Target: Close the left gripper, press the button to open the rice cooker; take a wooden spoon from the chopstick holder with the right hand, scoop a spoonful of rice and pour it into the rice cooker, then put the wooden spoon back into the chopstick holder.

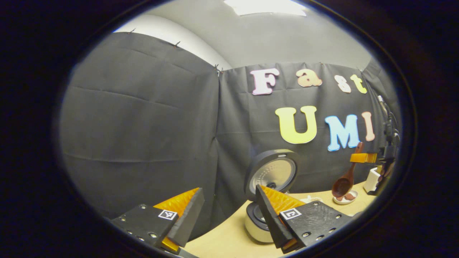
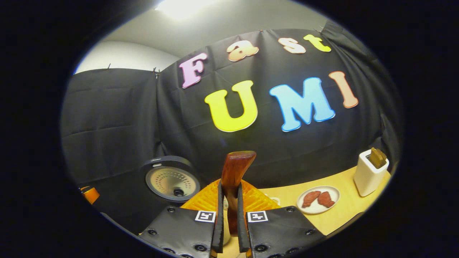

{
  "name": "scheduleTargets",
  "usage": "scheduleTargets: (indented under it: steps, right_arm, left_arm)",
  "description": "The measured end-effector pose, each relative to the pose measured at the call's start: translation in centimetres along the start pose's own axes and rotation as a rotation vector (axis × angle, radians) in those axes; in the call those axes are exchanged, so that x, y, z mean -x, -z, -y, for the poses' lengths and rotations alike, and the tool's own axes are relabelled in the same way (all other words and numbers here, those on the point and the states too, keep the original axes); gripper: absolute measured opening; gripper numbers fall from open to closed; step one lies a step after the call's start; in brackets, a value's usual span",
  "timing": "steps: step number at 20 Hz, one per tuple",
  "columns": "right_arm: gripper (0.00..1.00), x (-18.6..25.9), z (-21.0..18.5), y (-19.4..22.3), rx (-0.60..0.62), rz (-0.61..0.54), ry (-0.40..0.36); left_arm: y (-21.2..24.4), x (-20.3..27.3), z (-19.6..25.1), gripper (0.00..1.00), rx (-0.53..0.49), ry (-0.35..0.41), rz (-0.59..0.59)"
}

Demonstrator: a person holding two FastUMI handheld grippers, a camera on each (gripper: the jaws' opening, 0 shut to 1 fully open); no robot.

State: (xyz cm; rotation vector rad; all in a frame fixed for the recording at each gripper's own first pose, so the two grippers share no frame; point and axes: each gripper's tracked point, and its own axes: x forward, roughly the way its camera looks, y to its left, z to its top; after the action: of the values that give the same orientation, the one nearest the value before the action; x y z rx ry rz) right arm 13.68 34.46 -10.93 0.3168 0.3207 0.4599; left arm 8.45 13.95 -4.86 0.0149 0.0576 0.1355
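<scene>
Cooker lid (image 1: 274, 172) up, my left gripper (image 1: 229, 211) released; my right gripper (image 2: 229, 215) clenched on the wooden spoon (image 2: 235, 179), next scoop rice, then tip it into the pot.

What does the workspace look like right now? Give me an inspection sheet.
Surface: wooden table.
Job's things: rice cooker open, lid upright; spoon lifted off the table, bowl downward; white holder standing at the table's right end.
Clutter: plate with two brown pieces.
Grippers: left gripper jaws apart, nothing between; right gripper jaws clamped on the spoon handle.
Cables: dark cables by the right wall.
Surroundings: black cloth walls, ceiling light.
</scene>
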Motion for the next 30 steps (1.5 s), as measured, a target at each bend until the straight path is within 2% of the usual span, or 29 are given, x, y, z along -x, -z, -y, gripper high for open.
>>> scheduleTargets:
  steps: [2,3,4,5,7,8,9,11,12,13,15,17,18,19,20,21,22,24,30]
  right_arm:
    - [0.14,1.2,3.2,-0.7,-0.012,0.007,0.055]
    - [0.18,1.9,4.7,-0.9,-0.018,0.009,0.078]
    - [0.14,2.7,6.2,-1.2,-0.023,0.016,0.102]
    - [0.18,3.5,7.5,-1.6,-0.022,0.023,0.125]
    - [0.18,5.6,10.3,-2.2,-0.018,0.035,0.170]
    - [0.14,6.1,11.5,-2.5,-0.020,0.039,0.190]
    - [0.18,6.8,12.7,-2.8,-0.023,0.044,0.210]
    - [0.14,8.4,15.1,-2.9,-0.031,0.050,0.252]
    - [0.18,9.3,16.3,-3.0,-0.035,0.051,0.272]
    - [0.14,10.1,17.5,-2.9,-0.039,0.052,0.291]
    - [0.14,11.8,19.7,-2.6,-0.045,0.047,0.331]
    - [0.18,13.3,22.5,-2.0,-0.046,0.033,0.373]
    - [0.14,13.9,23.6,-1.6,-0.050,0.027,0.394]
    - [0.18,14.5,24.6,-1.2,-0.055,0.018,0.410]
    - [0.14,15.2,25.5,-0.6,-0.062,0.009,0.425]
    - [0.18,15.8,26.5,0.1,-0.063,-0.004,0.438]
    - [0.14,16.3,27.2,0.8,-0.063,-0.020,0.450]
    - [0.18,17.3,28.4,2.2,-0.060,-0.050,0.468]
    - [0.18,19.4,30.2,7.0,-0.120,-0.138,0.481]
  left_arm:
    - [-0.2,-0.2,1.9,0.87,0.027,0.026,0.004]
    - [-0.3,-0.4,2.8,0.87,0.035,0.038,0.002]
    - [-0.3,-0.6,3.6,0.87,0.039,0.048,0.001]
    - [-0.3,-0.8,4.3,0.87,0.041,0.058,0.002]
    - [-0.7,-1.0,5.9,0.87,0.047,0.079,0.008]
    - [-0.9,-1.0,6.7,0.87,0.052,0.091,0.010]
    - [-1.0,-1.1,7.6,0.87,0.055,0.102,0.012]
    - [-1.3,-1.1,9.2,0.87,0.059,0.123,0.011]
    - [-1.3,-1.1,10.0,0.87,0.060,0.134,0.009]
    - [-1.3,-1.1,10.7,0.87,0.057,0.142,0.008]
    - [-1.5,-0.9,11.9,0.88,0.053,0.151,0.009]
    - [-1.7,-0.4,13.1,0.88,0.055,0.161,0.005]
    - [-1.7,-0.2,13.7,0.88,0.056,0.166,0.003]
    - [-1.7,0.1,14.2,0.87,0.055,0.171,-0.001]
    - [-1.7,0.2,14.7,0.88,0.053,0.173,-0.004]
    - [-1.9,0.5,15.0,0.88,0.050,0.174,-0.005]
    - [-2.0,0.7,15.4,0.88,0.049,0.176,-0.004]
    - [-1.9,1.0,16.2,0.88,0.044,0.179,-0.007]
    - [-2.4,1.9,17.9,0.88,0.019,0.184,-0.001]
